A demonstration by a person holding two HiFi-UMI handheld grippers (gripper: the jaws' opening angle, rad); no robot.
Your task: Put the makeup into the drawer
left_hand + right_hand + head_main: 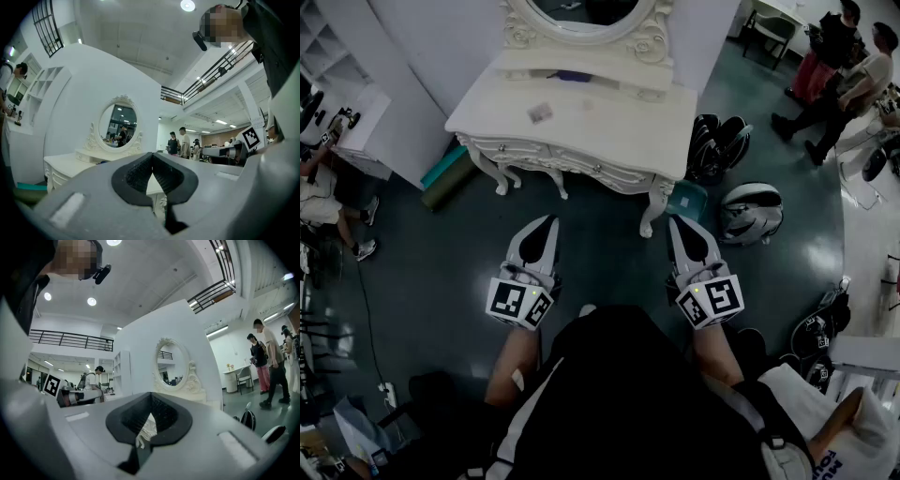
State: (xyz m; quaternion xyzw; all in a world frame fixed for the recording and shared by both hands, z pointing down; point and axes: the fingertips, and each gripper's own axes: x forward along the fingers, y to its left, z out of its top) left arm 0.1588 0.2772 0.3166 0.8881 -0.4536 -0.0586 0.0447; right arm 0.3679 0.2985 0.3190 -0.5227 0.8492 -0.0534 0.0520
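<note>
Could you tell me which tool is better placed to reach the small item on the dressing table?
Probably left: the left tool lines up with the small item, while the right tool sits further aside.

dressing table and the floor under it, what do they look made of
Dressing table: probably painted wood or moulded resin, cream-white satin finish; carved scrolls on apron and curved legs, no grain visible. Floor: likely sealed concrete or epoxy, dark grey-green and glossy; it mirrors ceiling lights.
</note>
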